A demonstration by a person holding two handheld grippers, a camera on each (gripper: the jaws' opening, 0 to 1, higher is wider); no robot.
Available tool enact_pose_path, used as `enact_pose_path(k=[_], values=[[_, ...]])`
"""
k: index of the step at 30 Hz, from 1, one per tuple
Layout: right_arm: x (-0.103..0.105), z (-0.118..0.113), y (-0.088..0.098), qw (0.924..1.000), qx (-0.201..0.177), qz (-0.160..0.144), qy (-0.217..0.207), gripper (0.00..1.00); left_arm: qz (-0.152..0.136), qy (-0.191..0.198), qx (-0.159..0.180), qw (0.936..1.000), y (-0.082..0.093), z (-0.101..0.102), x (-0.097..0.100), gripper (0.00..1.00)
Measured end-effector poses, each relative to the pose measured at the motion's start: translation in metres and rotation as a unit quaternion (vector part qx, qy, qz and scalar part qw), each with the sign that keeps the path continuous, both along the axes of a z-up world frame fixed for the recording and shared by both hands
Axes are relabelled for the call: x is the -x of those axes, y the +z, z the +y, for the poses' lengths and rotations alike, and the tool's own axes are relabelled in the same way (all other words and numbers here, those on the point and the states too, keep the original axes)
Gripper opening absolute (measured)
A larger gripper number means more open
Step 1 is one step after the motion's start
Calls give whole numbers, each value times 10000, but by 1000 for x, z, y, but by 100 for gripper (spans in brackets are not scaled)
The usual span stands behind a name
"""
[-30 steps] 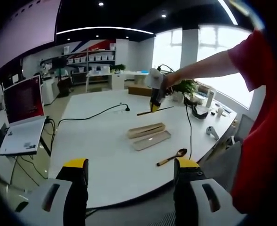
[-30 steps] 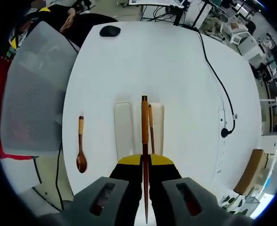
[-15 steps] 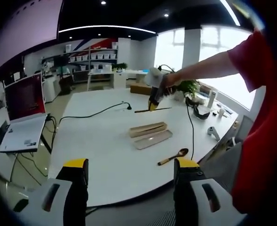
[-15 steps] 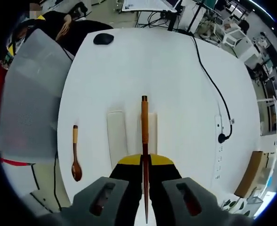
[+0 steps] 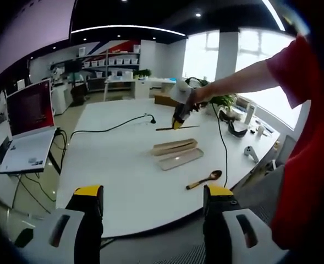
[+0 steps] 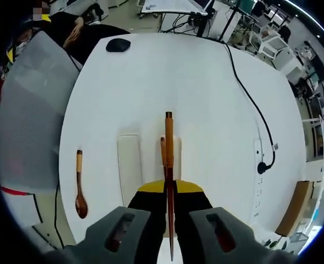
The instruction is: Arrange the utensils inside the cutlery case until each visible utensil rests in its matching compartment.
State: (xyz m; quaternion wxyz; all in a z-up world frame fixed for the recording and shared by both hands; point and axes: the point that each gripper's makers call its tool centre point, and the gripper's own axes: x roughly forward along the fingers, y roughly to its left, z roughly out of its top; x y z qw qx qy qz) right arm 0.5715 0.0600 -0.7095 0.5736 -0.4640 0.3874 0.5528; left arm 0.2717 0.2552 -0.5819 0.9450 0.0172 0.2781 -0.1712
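Carrying: right gripper (image 6: 169,190) clamped on brown wooden chopstick (image 6: 169,144) above pale two-part cutlery case (image 6: 130,168) mid-table; left gripper (image 5: 150,206) wide open, empty; next, lowering into its slot.

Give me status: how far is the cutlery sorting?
Early. One chopstick already seems to lie in the case. In hand: the right gripper is shut on a second chopstick, held above the case. Left: placing it, then the spoon, lying on the table beside the lid. The left gripper is open.
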Motion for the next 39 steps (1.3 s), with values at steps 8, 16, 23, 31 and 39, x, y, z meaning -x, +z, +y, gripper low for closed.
enact_pose_path(k=[8,16,23,31,39], values=[[-3,2,-12,9998,-114,95,-144,0,65,18,66,10000,-3,-5,-2,76],[-4,4,-24,9999,-79,120,-16,0,49,3,71,10000,0,-6,-4,76],[-5,8,-33,9999,-78,104,39,0,-161,30,367,9992,11,-9,-8,82],[-10,7,-46,9999,-92,49,18,0,-257,66,422,9988,14,-8,-12,84],[-4,1,-66,9999,-61,145,-28,0,-167,31,350,9992,10,-9,-9,83]])
